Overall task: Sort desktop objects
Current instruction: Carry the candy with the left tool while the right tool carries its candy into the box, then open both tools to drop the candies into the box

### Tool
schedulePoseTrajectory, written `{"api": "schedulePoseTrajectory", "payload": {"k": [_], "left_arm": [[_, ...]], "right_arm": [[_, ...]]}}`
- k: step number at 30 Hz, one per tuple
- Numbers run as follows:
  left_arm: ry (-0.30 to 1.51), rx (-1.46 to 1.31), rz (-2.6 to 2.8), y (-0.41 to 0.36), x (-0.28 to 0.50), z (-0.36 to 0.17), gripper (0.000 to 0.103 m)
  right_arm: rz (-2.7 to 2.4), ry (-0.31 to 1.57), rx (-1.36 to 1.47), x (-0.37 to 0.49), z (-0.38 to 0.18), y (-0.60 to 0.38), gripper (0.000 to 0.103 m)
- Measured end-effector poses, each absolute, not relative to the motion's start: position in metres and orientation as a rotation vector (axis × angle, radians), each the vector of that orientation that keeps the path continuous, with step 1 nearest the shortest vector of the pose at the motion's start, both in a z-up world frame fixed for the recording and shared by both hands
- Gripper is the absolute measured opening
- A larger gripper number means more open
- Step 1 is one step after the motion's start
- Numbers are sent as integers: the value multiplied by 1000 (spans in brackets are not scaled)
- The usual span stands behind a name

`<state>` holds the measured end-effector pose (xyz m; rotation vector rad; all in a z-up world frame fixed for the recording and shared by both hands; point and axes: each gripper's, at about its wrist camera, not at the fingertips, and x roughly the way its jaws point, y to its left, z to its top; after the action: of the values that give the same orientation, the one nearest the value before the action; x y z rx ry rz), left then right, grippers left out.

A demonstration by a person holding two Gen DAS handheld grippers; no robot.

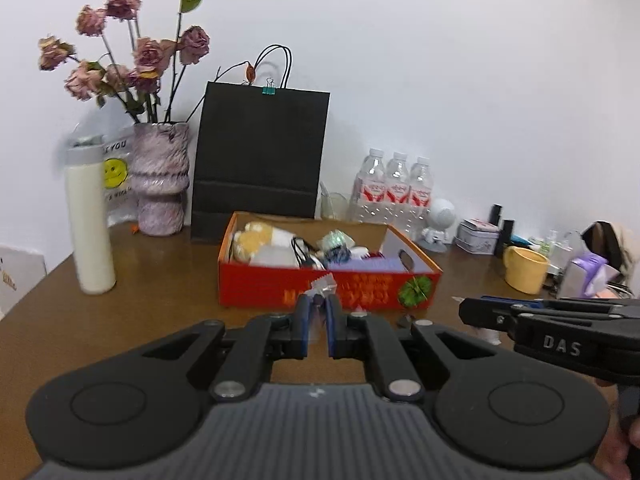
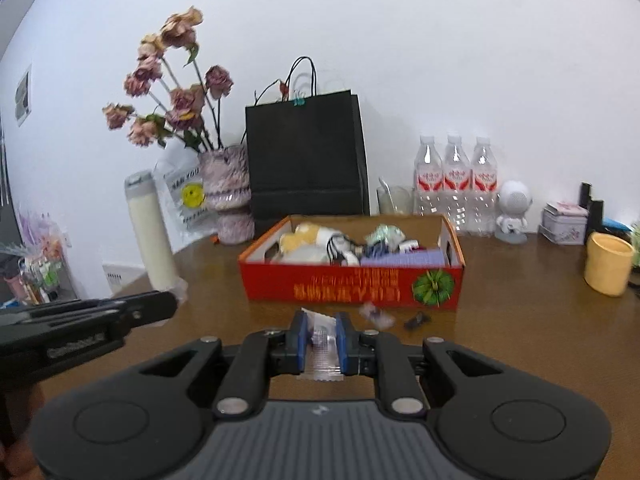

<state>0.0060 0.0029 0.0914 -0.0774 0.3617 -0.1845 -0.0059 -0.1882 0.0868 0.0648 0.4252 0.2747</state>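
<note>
Both grippers above the brown desk (image 2: 520, 320) before the red box (image 2: 352, 284): right gripper (image 2: 322, 326) fingers clenched on a clear serrated-edge packet (image 2: 322, 344); left gripper (image 1: 317, 306) fingers clenched on a small clear wrapper (image 1: 325, 283) at their tips.

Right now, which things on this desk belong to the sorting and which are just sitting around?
Sorting: red cardboard box; clear crinkle-edged packet in right tool; small wrapper in left tool.
Bystanders: black paper bag; yellow mug; three water bottles.
</note>
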Motion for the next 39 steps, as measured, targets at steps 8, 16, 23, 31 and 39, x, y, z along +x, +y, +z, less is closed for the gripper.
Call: {"api": "schedulePoseTrajectory", "payload": {"k": [8, 16, 23, 31, 39], "left_arm": [[325, -58, -153, -16, 125, 110, 9], [498, -60, -213, -51, 273, 120, 9], [829, -102, -239, -70, 401, 109, 9], [1036, -7, -193, -82, 450, 65, 10], [1097, 1, -216, -74, 452, 61, 43]], "right_arm": [[243, 396, 53, 109, 107, -199, 14], [326, 523, 162, 250, 133, -231, 14], [289, 793, 146, 377, 139, -236, 14], [248, 1066, 159, 458, 76, -228, 14], [204, 1204, 95, 481, 24, -204, 30]]}}
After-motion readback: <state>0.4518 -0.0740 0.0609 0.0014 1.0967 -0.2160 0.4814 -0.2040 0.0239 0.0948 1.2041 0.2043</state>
